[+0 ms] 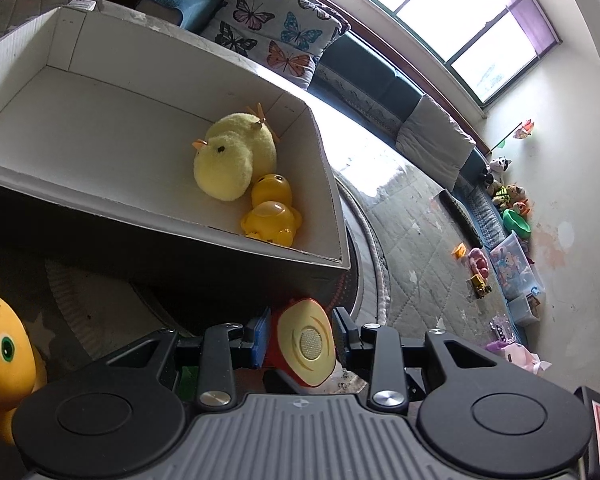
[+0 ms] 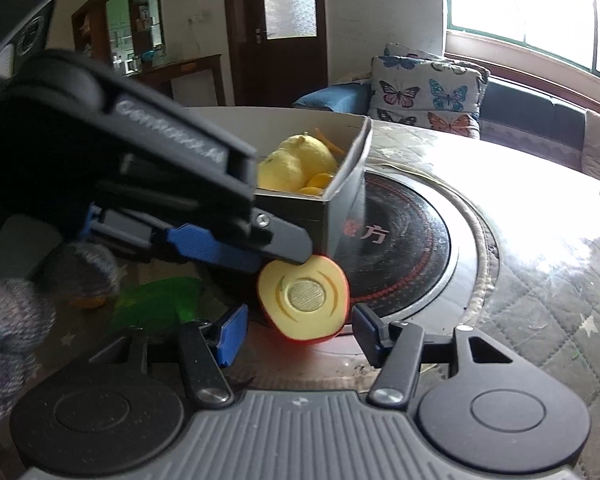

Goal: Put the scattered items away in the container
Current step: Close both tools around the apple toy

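Fingers of the left gripper [image 1: 301, 336] are clamped on a red-and-cream toy half [image 1: 306, 346], just near of the cardboard box [image 1: 332, 200]. The right gripper [image 2: 300, 326] has its fingers apart on either side of the same toy, not touching it. Inside the box, at its right end, a plush chick [image 1: 230, 156] lies against a yellow plastic duck [image 1: 272, 212]. An orange toy [image 1: 0, 364] sits at far left on the tabletop [image 2: 540, 272].
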The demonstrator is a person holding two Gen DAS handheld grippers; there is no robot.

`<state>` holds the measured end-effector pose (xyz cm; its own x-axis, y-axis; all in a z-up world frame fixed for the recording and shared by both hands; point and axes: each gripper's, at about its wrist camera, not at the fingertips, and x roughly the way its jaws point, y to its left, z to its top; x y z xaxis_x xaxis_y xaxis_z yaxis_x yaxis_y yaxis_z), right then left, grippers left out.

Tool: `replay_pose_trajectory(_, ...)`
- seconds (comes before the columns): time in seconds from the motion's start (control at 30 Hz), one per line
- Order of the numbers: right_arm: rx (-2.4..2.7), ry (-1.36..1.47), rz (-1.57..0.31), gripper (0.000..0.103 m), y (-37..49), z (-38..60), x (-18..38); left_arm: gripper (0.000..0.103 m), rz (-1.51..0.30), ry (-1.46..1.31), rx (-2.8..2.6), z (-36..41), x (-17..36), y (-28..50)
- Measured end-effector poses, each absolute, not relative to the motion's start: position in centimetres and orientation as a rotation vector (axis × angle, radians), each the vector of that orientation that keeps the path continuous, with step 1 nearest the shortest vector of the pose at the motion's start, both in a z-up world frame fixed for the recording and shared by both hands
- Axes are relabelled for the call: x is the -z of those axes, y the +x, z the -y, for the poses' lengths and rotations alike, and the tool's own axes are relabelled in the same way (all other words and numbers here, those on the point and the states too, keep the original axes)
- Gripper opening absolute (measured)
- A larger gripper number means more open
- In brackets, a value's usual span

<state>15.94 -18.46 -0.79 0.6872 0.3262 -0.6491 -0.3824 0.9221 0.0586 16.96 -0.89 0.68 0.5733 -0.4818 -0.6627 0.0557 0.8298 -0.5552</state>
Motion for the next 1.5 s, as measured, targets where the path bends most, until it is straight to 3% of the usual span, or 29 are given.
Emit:
replay_pose_trajectory(0.23,-0.401,-0.08,-0.711,0.058,16.5,18.2,0.9,0.036,-0.932,-0.522,0.334,1.1,-0.1,17.5)
replay_pose_trajectory(0.37,-0.394,-0.085,-0.707,0.053,16.5,18.1,0.7,0.035,-0.937,-0.518,0.33,1.1,0.2,17.7)
replay_pose_trajectory(0.87,-0.378,-0.071,-0.711,0.052,16.7,17.9,0.5,0.03,-0.934,-0.496,0.325,1.3,0.8,17.3)
replay_pose_trajectory(1.5,-0.393,-0.047,-0.638,0.052,13.5,17.6,-2.0,0.028,-0.851,-0.483,0.321,0.2,-2.3,13.5)
